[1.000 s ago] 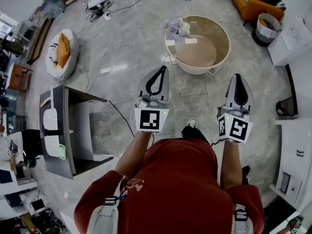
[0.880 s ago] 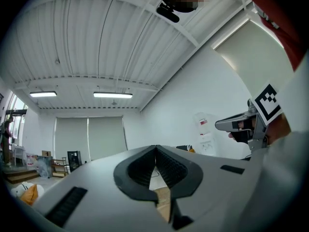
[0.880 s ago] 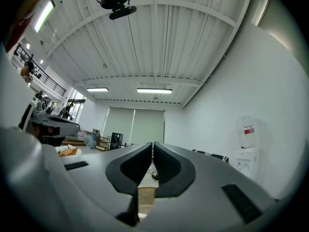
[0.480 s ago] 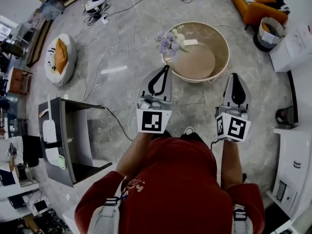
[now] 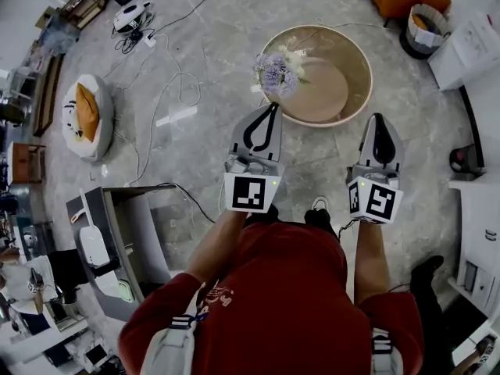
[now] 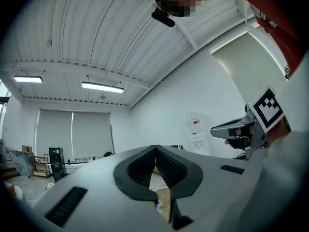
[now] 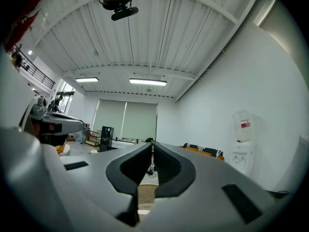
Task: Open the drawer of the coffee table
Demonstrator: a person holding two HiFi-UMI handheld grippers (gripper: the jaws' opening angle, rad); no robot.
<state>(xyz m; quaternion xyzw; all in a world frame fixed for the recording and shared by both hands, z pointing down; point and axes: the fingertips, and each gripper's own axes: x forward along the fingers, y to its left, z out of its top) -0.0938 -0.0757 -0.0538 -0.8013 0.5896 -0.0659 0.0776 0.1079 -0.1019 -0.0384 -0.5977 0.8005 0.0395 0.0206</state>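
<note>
Approach step — left hand-held gripper (image 5: 273,108) and right hand-held gripper (image 5: 380,120) both pressed together, empty, counter (image 5: 332,76) at twelve o'clock. Next, likely: locate the unseen drawer, spread one pair of jaws, pinch its pull.

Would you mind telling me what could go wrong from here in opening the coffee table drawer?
The flowers stand at the coffee table's near rim, just ahead of the left gripper; a reach could knock them over.
It and the right gripper are both shut, so neither can take a handle yet.
A black cable lies on the floor to the person's left, a trip hazard.
</note>
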